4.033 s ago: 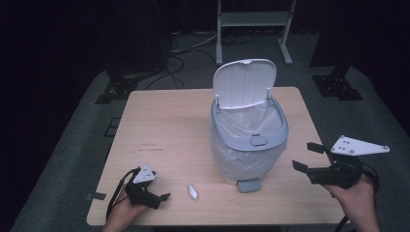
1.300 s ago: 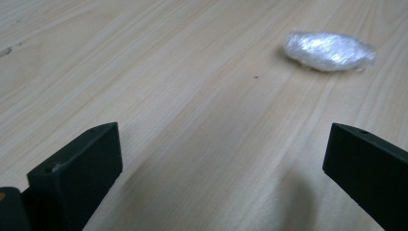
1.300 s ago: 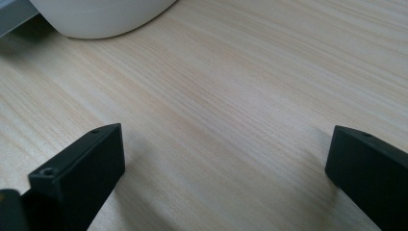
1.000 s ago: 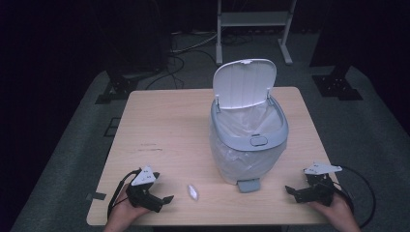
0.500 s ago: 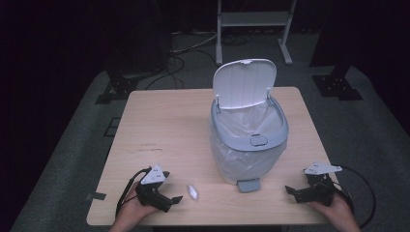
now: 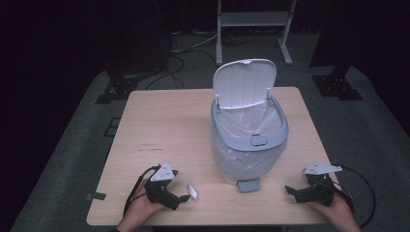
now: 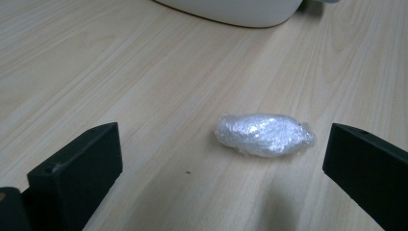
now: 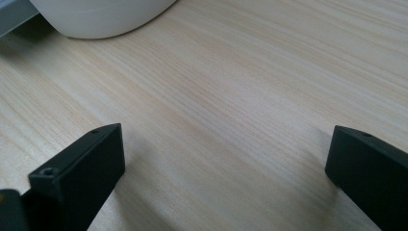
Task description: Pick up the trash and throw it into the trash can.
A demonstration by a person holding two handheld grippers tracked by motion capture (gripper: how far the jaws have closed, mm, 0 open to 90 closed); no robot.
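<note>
**Student:** Compared with the high view of a moment earlier, what is changed on the near-left part of the tabletop (image 6: 159, 121)?

**Instructor:** The left tool (image 6: 183, 198) is brought closer to the small wrapped wad (image 6: 193, 192), so that its tips are now seen just beside it. In the left gripper view the wad (image 7: 264, 135) is framed between the two black jaws, which are spread wide with bare wood on either side of it; nothing is gripped yet. The right tool (image 6: 289, 190) is left where it was, resting low on the near-right corner, likewise spread wide and empty, as the right gripper view confirms.

**Student:** What is meant by that for the work?

**Instructor:** An approach to a pick-up is judged to be under way. Since the lid (image 6: 245, 83) of the bin (image 6: 249, 145) is stood upright and the liner bag is exposed, disposal of the wad is taken to be the likely aim. The jaws must still be advanced around the wad and closed.

**Student:** How is the wad itself described?

**Instructor:** An elongated, rounded lump is shown, wrapped in a shiny, crinkled, translucent film with a silvery-white gleam. It is laid flat on the wood, near the front edge, to the left of the bin's foot pedal (image 6: 248, 184) and apart from the bin. It is judged to be light and compressible, so a slip from smooth jaws is possible.
</note>
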